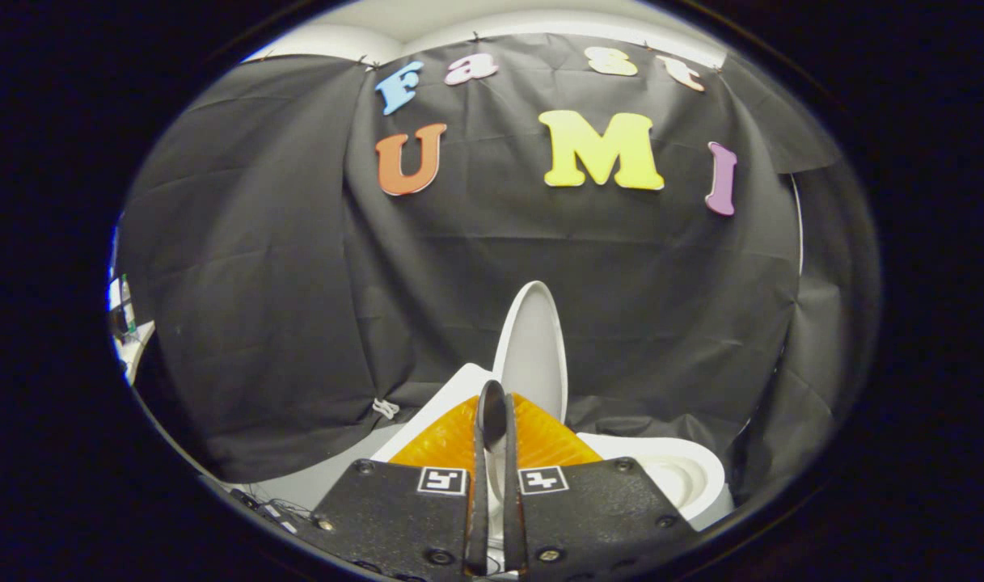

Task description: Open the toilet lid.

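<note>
The white toilet lid point(532, 343) stands raised, nearly upright, against the black cloth wall. It rises just beyond my fingertips and slightly to their right. Below it, to the right, lies the open white bowl with its seat rim point(679, 477). My gripper point(492, 408) points at the lid's lower left edge. Its dark fingers point(479, 485) are drawn together with only a thin slit between them, and I see nothing held there. Orange finger backing point(447, 440) fans out on both sides behind the tips.
A white tank or ledge point(459, 388) sits left of the lid. Black cloth hangs close behind and around the toilet. Cables point(269, 508) lie on the floor at the lower left, near a gap in the cloth.
</note>
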{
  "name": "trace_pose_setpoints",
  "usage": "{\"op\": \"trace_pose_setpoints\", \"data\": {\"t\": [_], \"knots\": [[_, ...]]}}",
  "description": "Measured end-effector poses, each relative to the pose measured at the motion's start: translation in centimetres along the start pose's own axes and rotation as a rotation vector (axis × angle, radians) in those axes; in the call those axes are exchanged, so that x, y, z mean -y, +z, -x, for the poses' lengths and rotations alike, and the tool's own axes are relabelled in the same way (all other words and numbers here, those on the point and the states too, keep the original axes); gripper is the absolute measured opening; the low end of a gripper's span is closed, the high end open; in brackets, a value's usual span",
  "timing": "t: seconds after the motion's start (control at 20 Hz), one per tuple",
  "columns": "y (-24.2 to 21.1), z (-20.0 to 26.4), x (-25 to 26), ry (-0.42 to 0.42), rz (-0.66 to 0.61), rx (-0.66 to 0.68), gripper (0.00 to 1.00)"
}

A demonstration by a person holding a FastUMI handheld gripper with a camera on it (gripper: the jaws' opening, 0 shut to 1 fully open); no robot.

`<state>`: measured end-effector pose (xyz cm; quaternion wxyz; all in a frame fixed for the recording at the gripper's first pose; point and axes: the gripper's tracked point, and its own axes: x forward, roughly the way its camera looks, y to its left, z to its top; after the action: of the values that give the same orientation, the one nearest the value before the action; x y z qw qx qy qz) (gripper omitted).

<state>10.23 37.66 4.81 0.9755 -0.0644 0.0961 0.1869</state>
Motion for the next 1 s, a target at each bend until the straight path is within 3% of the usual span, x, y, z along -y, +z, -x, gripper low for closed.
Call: {"op": "trace_pose_setpoints", "data": {"t": [0.1,0.2,0.25,0.4,0.7,1.0], "knots": [[0.1,-0.3,-0.7,0.058,-0.009,-0.011,0.19],[-0.5,-0.1,-2.6,0.161,-0.036,-0.031,0.41],[-0.2,0.3,-2.4,0.174,-0.047,-0.031,0.51],[1.8,1.2,0.1,0.111,-0.051,0.055,0.84],[3.3,6.1,4.7,0.083,-0.137,0.171,0.97],[-0.7,11.4,15.8,-0.120,-0.163,0.245,0.99]]}}
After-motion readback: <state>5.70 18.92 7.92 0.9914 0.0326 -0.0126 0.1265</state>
